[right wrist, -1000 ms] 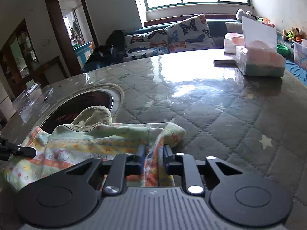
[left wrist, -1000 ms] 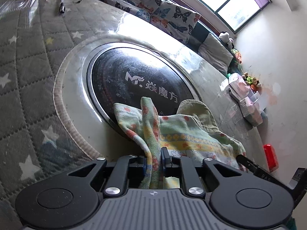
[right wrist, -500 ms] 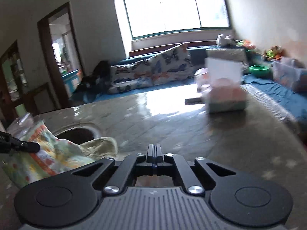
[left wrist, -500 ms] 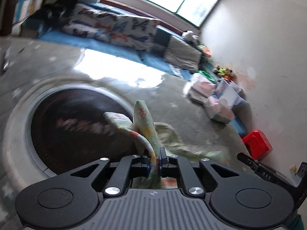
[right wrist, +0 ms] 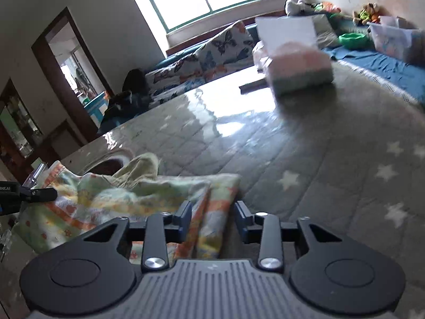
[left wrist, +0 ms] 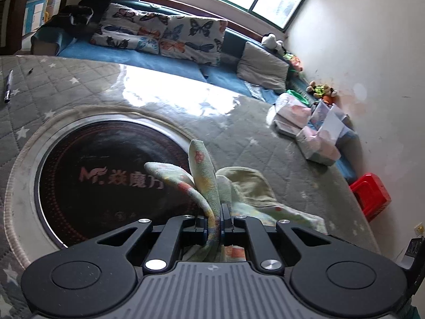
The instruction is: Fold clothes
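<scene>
The left tool (left wrist: pixel 213 216) is nearly closed, its pads pinching a fold of the garment (left wrist: pixel 204 175), a pale green child's piece printed with orange and yellow. From the pinch, at 6 o'clock in the left view, two flaps of cloth stand up toward 12 o'clock, and the rest trails off toward 4 o'clock over the desk (left wrist: pixel 159 85). The desk wears a grey quilted cover with white stars under a glossy clear sheet. The garment's upper edge overlaps the dark round hob (left wrist: pixel 101 175) set into the desk, which fills the 9 o'clock side of that view.

The right tool (right wrist: pixel 212 215) has its jaws opening. A strip of the garment (right wrist: pixel 132 199) lies in the gap between them, but the pads stand clear of it on both sides and do not press it. In the right view the cloth spreads from the middle out to 9 o'clock, where the tip of the left tool (right wrist: pixel 39 194) reaches in at the frame's edge and meets it.

Tissue packs (right wrist: pixel 300 66) sit on the desk at 1 o'clock in the right view, well apart from the garment. A pen (left wrist: pixel 8 86) lies at 10 o'clock in the left view.
</scene>
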Action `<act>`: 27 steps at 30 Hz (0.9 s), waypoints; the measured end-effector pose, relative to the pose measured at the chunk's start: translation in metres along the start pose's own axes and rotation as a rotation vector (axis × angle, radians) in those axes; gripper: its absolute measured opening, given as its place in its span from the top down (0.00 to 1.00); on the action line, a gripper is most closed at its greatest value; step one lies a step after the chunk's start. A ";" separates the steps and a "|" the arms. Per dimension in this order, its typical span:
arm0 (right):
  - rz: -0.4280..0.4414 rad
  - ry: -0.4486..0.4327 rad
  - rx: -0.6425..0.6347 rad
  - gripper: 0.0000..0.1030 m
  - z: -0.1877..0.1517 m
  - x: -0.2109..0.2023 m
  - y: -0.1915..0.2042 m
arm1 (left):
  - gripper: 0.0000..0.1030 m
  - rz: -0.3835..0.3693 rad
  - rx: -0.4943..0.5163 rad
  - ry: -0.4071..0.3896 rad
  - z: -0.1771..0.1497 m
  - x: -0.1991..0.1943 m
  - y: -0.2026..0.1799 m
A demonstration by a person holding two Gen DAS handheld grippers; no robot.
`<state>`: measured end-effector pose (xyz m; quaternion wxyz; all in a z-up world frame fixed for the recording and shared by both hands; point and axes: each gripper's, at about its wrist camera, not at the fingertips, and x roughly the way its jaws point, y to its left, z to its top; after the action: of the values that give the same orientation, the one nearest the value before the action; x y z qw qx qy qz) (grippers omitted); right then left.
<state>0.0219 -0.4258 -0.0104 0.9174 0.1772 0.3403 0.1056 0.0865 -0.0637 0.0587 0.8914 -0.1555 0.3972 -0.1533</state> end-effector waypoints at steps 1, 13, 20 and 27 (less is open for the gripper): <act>0.004 -0.002 -0.012 0.65 -0.001 0.003 0.004 | 0.91 0.004 -0.001 0.003 0.000 0.001 0.002; -0.010 -0.088 -0.074 0.93 0.014 -0.011 0.026 | 0.92 -0.020 0.037 -0.001 0.005 0.002 -0.014; -0.126 -0.179 -0.141 0.93 0.046 -0.047 0.013 | 0.92 -0.100 0.089 0.004 0.014 0.023 -0.061; -0.269 -0.198 -0.162 0.93 0.064 -0.065 -0.018 | 0.92 -0.177 0.143 0.025 0.012 0.054 -0.111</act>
<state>0.0174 -0.4792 0.0658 0.9636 0.0651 0.2592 -0.0091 0.1136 -0.1834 0.0745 0.8782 -0.1239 0.3809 -0.2613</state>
